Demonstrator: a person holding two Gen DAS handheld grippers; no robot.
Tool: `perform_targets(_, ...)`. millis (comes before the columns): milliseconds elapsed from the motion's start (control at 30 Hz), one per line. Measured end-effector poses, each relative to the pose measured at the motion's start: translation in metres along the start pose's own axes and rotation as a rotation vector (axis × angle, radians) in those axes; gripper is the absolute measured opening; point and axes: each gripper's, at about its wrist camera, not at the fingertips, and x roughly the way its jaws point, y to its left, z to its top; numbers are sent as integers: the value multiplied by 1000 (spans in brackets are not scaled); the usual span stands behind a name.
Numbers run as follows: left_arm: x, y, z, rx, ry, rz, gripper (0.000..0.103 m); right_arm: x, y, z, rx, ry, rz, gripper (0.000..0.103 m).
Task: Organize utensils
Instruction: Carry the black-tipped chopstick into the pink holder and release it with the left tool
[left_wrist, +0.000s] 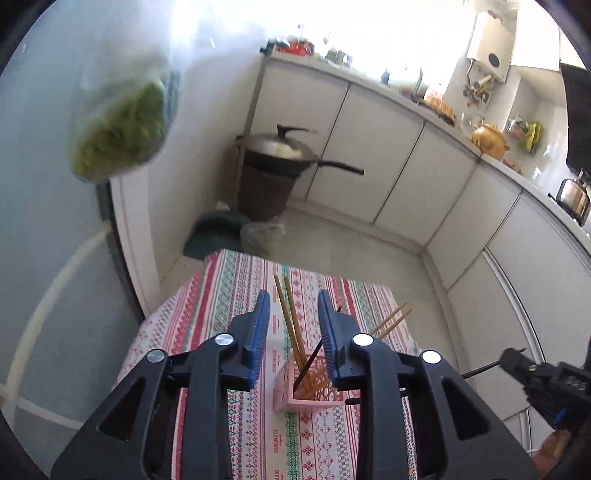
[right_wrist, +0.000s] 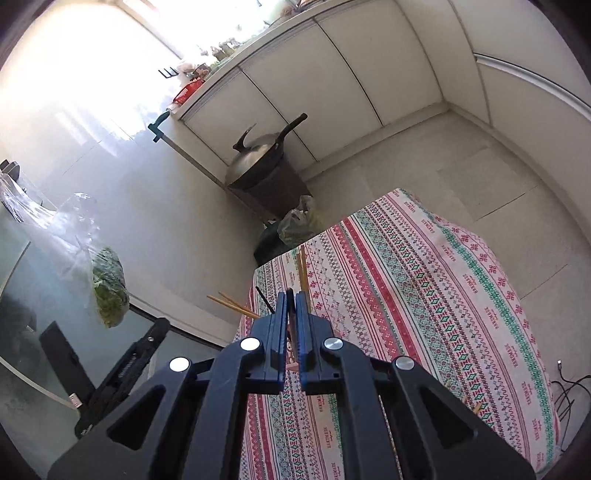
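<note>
A pink lattice holder (left_wrist: 295, 391) stands on the patterned tablecloth (left_wrist: 229, 295). Several wooden chopsticks (left_wrist: 290, 321) and a black one (left_wrist: 312, 356) lean in it. My left gripper (left_wrist: 293, 314) is open above the holder; the wooden chopsticks show between its blue pads (left_wrist: 260, 325) without touching them. My right gripper (right_wrist: 290, 295) is shut, with a dark thin stick between its pads. In the left wrist view the right gripper (left_wrist: 511, 360) sits at lower right with a black chopstick (left_wrist: 480, 369) poking out. The holder (right_wrist: 293, 365) is mostly hidden in the right wrist view.
A lidded wok (left_wrist: 284, 151) sits on a brown bin by the white cabinets (left_wrist: 369, 147). A plastic bag of greens (left_wrist: 122, 136) hangs at the left. A kettle (left_wrist: 574, 195) stands on the counter. Cables (right_wrist: 569, 391) lie past the table's right edge.
</note>
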Motion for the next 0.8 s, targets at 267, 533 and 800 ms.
perform_targets(267, -1, 4, -4, -6, 31, -2, 37, 32, 15, 2, -16, 18, -33, 5)
perform_targets(533, 14, -8, -17, 54, 86, 11, 37, 75, 20, -7, -47, 72, -72, 10)
perform_targets(800, 9, -26, -26, 120, 80, 26, 40, 54, 31, -28, -194, 3, -157, 14)
